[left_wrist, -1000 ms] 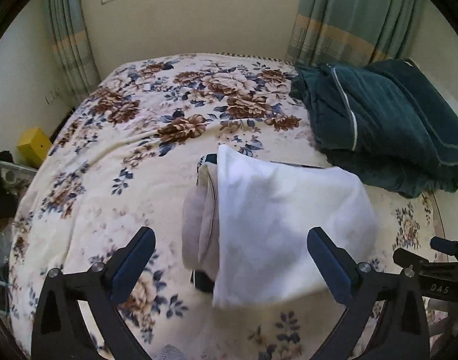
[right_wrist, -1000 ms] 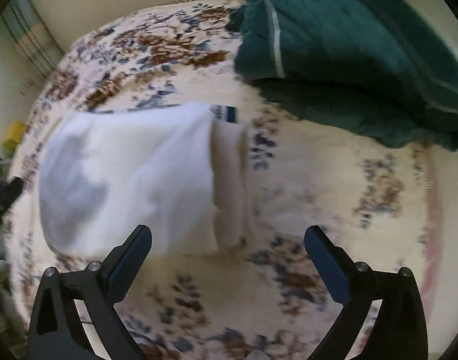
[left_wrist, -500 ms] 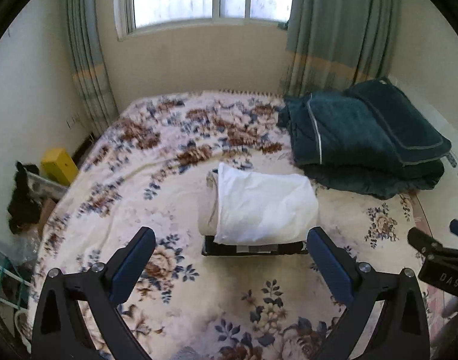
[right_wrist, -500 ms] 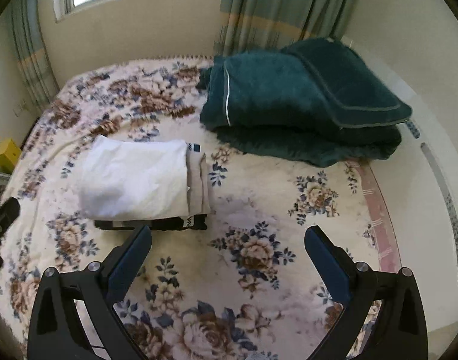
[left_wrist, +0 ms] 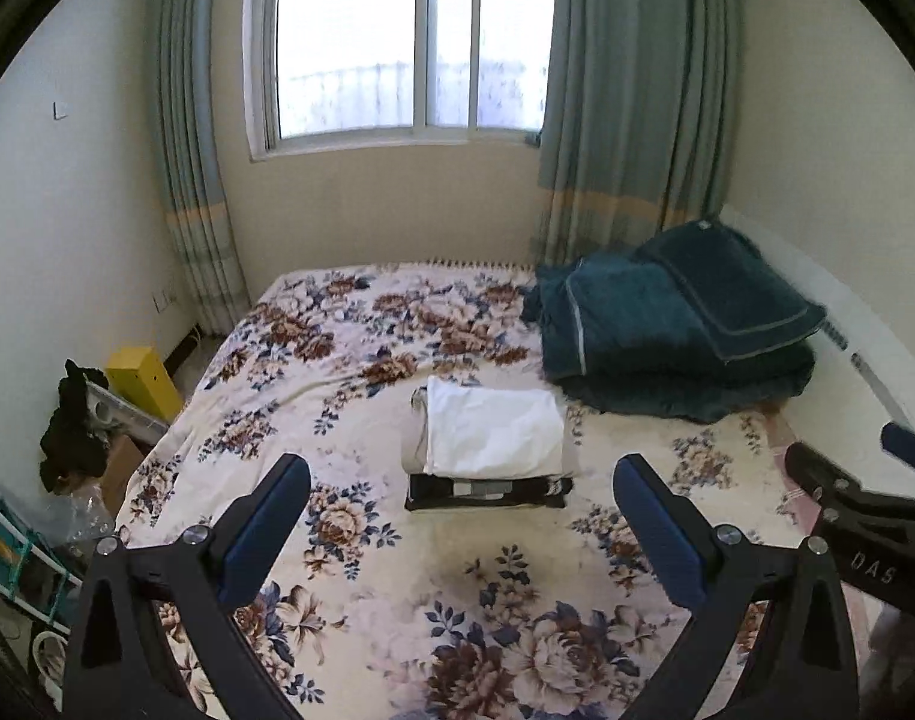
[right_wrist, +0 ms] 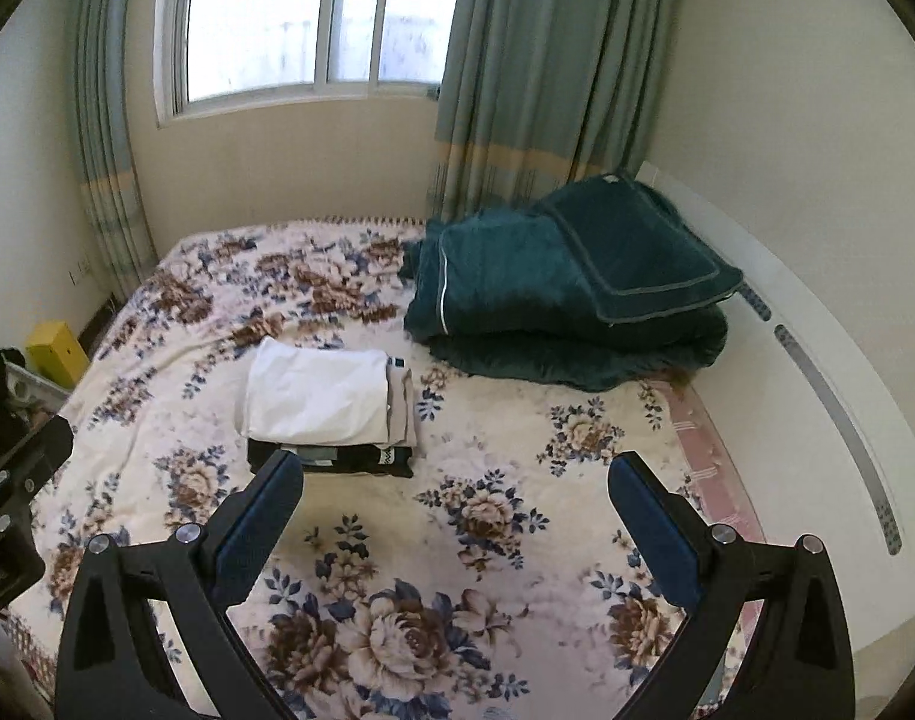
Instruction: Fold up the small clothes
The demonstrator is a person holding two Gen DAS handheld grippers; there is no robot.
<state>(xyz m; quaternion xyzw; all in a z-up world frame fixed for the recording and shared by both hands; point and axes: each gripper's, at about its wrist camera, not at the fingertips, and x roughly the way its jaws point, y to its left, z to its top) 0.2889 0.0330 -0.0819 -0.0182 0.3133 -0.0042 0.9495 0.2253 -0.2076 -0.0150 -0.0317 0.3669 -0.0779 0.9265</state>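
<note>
Black gripper frames, blue-padded fingers (left_wrist: 265,516), silver screws, "DAS" lettering.

White garment (left_wrist: 493,432) tops stack; floral bedspread (left_wrist: 361,546); dark teal blanket (left_wrist: 667,336).

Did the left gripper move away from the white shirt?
Yes. The left gripper pulled back and up from the folded white shirt, which now looks smaller, with the window in view.

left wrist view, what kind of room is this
Most likely a home bedroom: a bed spread with a floral cover fills the floor, a curtained window sits in the wall behind it, and folded dark green bedding is piled beside a small stack of folded clothes.
</note>
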